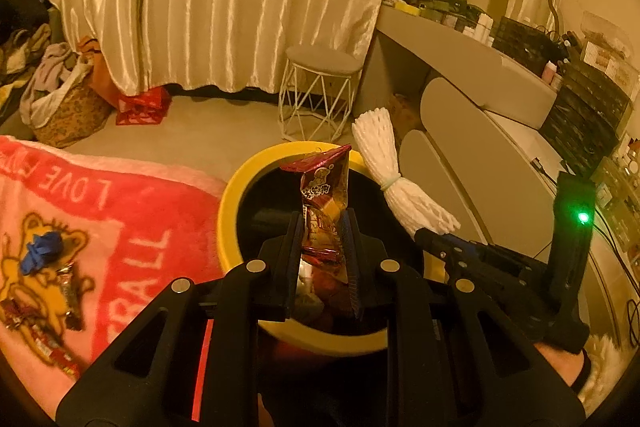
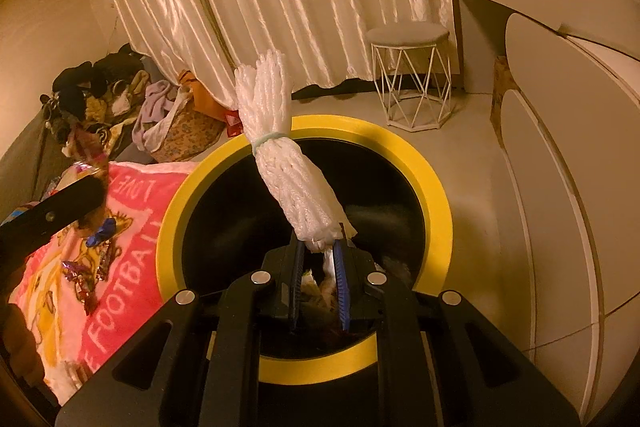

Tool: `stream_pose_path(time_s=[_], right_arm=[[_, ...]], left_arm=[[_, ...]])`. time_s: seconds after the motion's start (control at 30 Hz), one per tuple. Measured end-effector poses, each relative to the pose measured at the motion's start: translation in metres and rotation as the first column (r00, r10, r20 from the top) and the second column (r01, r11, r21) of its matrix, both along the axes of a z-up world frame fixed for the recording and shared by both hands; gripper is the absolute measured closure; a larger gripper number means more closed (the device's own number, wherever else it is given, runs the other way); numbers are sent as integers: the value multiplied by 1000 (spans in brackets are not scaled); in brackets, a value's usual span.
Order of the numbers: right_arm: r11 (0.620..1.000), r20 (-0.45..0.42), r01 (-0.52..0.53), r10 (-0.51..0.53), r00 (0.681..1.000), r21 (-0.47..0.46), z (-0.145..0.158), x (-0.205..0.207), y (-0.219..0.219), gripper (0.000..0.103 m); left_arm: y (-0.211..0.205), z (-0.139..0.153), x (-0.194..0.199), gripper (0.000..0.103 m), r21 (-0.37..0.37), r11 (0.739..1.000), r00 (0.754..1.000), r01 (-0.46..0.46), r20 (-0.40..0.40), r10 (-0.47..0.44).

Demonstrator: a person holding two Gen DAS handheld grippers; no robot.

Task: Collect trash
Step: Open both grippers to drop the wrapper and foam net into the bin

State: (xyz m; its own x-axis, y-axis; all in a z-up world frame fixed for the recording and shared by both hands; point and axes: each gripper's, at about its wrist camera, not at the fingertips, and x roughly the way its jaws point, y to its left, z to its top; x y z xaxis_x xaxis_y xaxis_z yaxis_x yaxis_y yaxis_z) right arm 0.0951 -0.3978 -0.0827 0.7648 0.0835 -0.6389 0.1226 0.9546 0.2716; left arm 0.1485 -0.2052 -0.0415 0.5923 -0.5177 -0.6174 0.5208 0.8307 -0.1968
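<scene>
Jaws clenched on both sides: left gripper [image 1: 323, 251] pinching a red snack wrapper [image 1: 325, 203], right gripper [image 2: 319, 277] a banded white foam-net bundle [image 2: 286, 163], both over the yellow-rimmed bin [image 2: 436, 195]. Drop-off step, apparently; next, opening up, then back for wrappers [image 1: 48, 307] on the pink blanket [image 1: 140, 227].

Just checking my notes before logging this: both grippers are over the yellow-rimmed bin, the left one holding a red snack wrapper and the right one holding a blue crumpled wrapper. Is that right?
Not quite. The right gripper holds a white foam net bundle, as the right wrist view shows. The blue crumpled wrapper lies on the pink blanket. The left gripper does hold the red snack wrapper over the yellow-rimmed bin.
</scene>
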Motion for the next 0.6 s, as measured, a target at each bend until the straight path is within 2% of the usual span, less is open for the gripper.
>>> stream_pose_path(time_s=[0.37,0.4,0.43,0.47,0.53,0.57,0.6], right_arm=[[1000,-17,21,-21,1000,8,-7,3,-9,86],[1000,-21,26,-26,999,10,-8,4,-9,85],[1000,-26,26,-26,999,17,-9,4,-11,79],[999,-33,31,-30,999,22,-11,5,-12,75],[999,-36,46,-45,998,21,-12,5,-15,57],[998,-33,52,-52,998,21,-13,4,-16,56],[998,-33,57,-56,998,18,-13,3,-17,54]], left_arm=[[-27,-12,34,87,-18,1000,997,22,-68,-23],[-29,-13,36,82,-21,1000,997,22,-73,-24],[-29,-15,40,65,-23,1000,997,17,-75,-19],[-29,-16,43,58,-26,1000,997,11,-80,-13],[-25,-19,47,32,-48,999,995,-2,-98,-3],[-23,-19,47,25,-55,998,995,-10,-97,5],[-20,-19,47,12,-57,998,995,-23,-94,17]])
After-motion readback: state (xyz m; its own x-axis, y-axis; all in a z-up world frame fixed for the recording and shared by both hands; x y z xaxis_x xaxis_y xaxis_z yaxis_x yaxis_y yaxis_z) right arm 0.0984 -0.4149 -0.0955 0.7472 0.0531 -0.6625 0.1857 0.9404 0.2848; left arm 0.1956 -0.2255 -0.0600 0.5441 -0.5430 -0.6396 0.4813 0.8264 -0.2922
